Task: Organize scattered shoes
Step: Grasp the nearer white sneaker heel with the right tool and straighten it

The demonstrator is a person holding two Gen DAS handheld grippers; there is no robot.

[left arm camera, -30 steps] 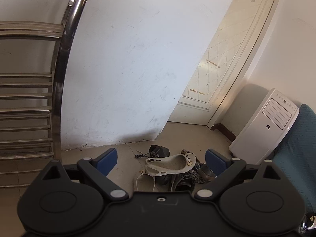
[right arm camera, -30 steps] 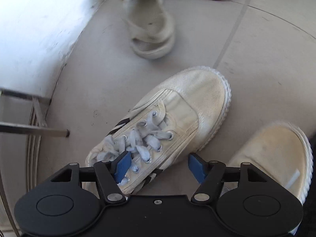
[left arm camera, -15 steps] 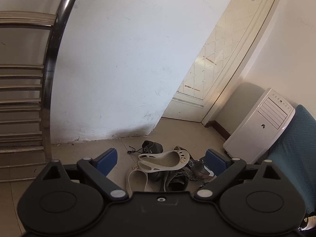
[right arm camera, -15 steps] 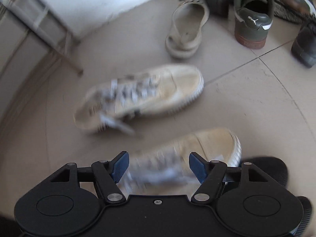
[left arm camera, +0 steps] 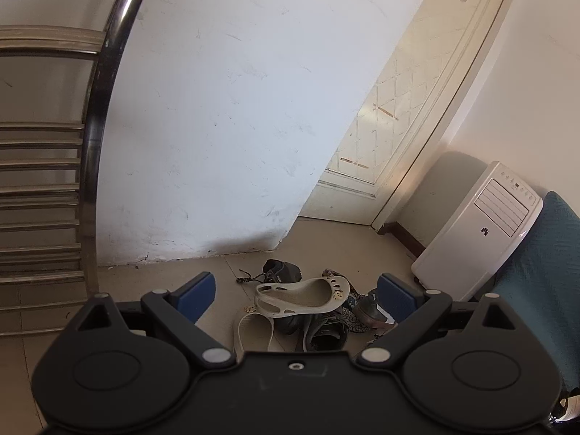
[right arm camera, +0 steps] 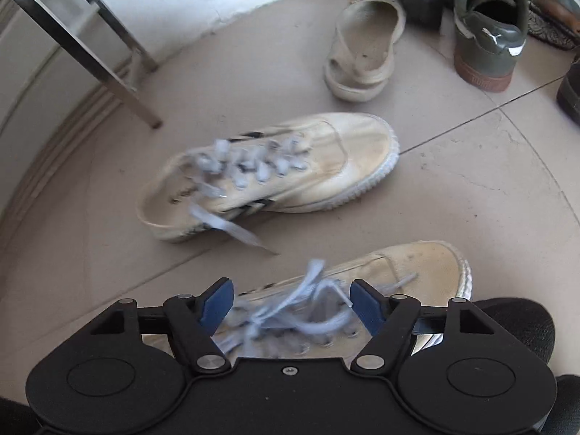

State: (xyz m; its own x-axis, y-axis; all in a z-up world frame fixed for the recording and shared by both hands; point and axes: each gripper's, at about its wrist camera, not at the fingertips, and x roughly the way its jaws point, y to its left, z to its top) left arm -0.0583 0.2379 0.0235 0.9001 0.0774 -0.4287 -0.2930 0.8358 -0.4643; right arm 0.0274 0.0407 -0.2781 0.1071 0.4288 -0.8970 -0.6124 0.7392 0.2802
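Right wrist view, bottom centre: right gripper spread wide, nothing between the blue pads. Directly beneath and just ahead lies the near cream sneaker; laces sit in the gap between the fingers, toe cap points to the right of frame, heel end hidden under the gripper body. Long axis runs roughly left-right, slightly rising toward the right, so it crosses the line of the fingers. The fingers appear to straddle the lace area; whether they touch the shoe cannot be told, as the laces are blurred.

Mid frame: second cream sneaker, apart from the first and near parallel, toe also to the right, a lace trailing toward the lower one.

Upper right: beige clog, olive sneaker, further dark shoes cut off by the frame edge. Upper left: metal rack leg.

Left wrist view: left gripper spread, empty, held high; the shoe heap lies well beyond it, lower centre, partly masked by the gripper body. The right gripper is the nearer one to the cream pair.
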